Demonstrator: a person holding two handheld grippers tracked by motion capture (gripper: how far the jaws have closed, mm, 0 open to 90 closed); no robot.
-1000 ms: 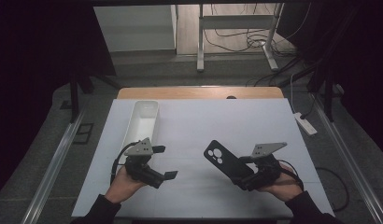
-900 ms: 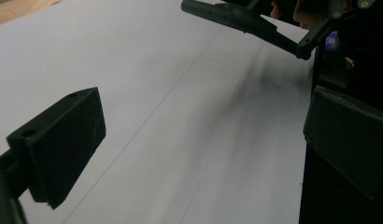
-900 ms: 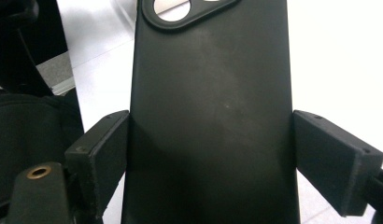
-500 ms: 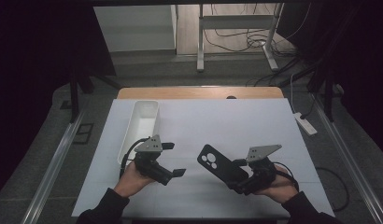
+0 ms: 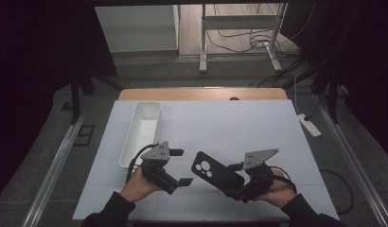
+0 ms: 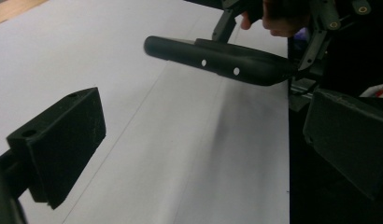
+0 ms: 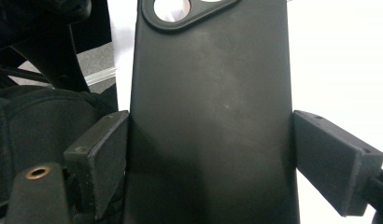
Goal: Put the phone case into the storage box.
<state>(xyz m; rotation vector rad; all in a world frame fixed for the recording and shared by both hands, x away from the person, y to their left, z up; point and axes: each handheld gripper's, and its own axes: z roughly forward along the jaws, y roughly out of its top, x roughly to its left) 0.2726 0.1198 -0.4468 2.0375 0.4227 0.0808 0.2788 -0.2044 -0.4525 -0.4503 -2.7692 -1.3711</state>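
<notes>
Tray (image 5: 141, 132) beyond tongs (image 5: 180, 176), phone case (image 5: 217, 172) right

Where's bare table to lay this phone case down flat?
The widest bare patch lies right of the white tray, running to the table's far and right edges. The near middle is crowded: the phone case, clamped in the right gripper, hangs close to the open left gripper.

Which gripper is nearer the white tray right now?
Left. The left gripper sits just below and right of the white tray, near its close end. The right gripper, shut on the black phone case, is farther off toward the table's right.
</notes>
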